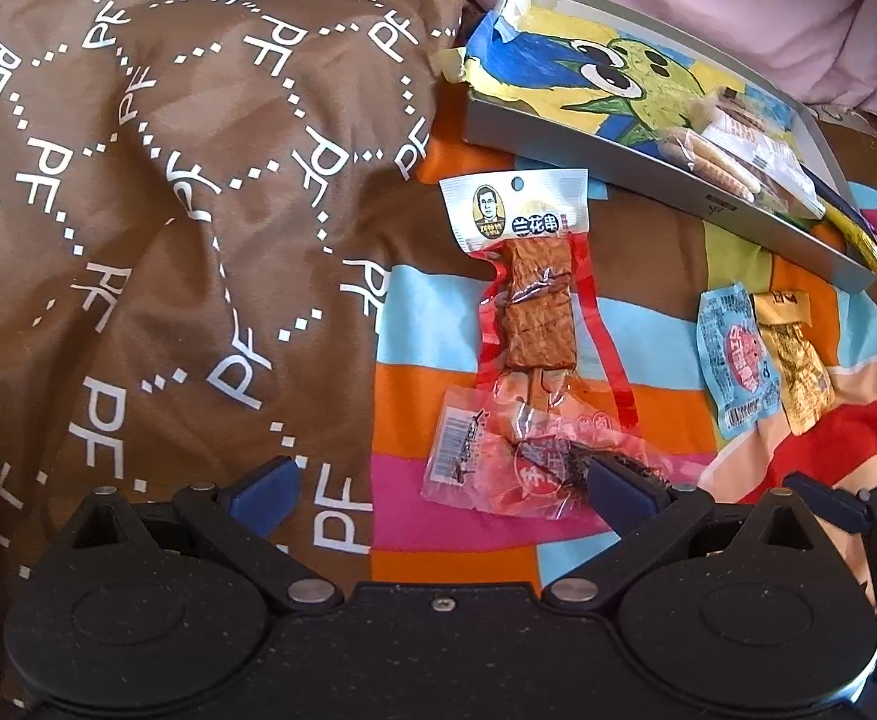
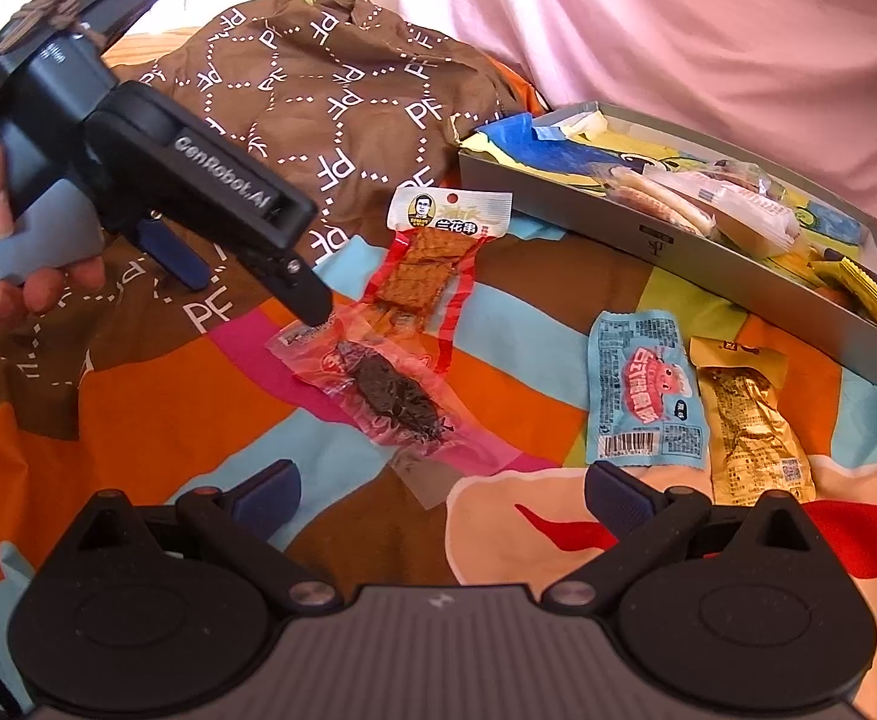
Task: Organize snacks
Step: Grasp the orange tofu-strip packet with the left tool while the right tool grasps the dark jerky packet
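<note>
Gray box [image 2: 666, 240] sits at 2 o'clock on the bed. Clear red jerky pack [image 1: 516, 456] lies w/ long axis 10–4, touching left tongs [image 1: 438, 480], spread wide, empty. Right tongs [image 2: 441, 489] also open, farther.
</note>
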Motion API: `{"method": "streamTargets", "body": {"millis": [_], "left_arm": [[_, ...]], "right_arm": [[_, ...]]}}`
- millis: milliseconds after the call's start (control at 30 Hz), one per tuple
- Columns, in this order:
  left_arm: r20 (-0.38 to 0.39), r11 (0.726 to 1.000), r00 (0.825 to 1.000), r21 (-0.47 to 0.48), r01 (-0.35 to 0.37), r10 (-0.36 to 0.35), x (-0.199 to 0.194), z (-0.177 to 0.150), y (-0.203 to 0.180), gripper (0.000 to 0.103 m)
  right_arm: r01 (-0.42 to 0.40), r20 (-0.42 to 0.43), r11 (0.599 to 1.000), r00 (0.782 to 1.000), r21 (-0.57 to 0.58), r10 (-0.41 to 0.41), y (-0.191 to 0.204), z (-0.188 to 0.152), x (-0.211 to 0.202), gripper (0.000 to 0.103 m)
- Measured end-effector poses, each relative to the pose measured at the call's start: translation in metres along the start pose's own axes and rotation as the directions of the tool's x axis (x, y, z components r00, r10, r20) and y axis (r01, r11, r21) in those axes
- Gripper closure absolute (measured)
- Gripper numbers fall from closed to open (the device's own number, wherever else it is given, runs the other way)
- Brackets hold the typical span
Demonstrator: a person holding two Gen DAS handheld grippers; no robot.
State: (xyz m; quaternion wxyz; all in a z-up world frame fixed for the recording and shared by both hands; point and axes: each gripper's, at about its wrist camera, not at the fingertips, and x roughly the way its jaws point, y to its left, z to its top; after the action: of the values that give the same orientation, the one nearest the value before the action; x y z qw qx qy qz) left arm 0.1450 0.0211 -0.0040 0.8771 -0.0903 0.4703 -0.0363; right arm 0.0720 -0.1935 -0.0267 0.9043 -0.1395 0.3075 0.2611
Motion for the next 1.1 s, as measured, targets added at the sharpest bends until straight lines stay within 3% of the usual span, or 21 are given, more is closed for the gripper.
{"method": "streamTargets", "body": {"millis": [200, 800, 1100], "left_arm": [[0.005, 1.000, 1.000, -0.023, 0.001, -0.001, 0.005, 0.009, -0.003, 0.001], [0.074, 0.997, 0.995, 0.036, -0.068, 0.066, 0.027, 0.032, -0.035, 0.001], [0.082, 0.995, 0.993, 0.043, -0.090, 0.086, 0.034, 0.038, -0.041, 0.001]], "right_arm": [[-0.003, -0.005, 1.000, 1.000, 0.003, 0.003, -0.001, 0.001, 0.002, 0.000], [-0.010, 0.004, 0.998, 1.000, 0.067, 0.010, -0.020, 0.003, 0.015, 0.000], [-0.011, 0.065, 0.992, 0.998, -0.123, 0.019, -0.009, 0.003, 0.029, 0.000]]}}
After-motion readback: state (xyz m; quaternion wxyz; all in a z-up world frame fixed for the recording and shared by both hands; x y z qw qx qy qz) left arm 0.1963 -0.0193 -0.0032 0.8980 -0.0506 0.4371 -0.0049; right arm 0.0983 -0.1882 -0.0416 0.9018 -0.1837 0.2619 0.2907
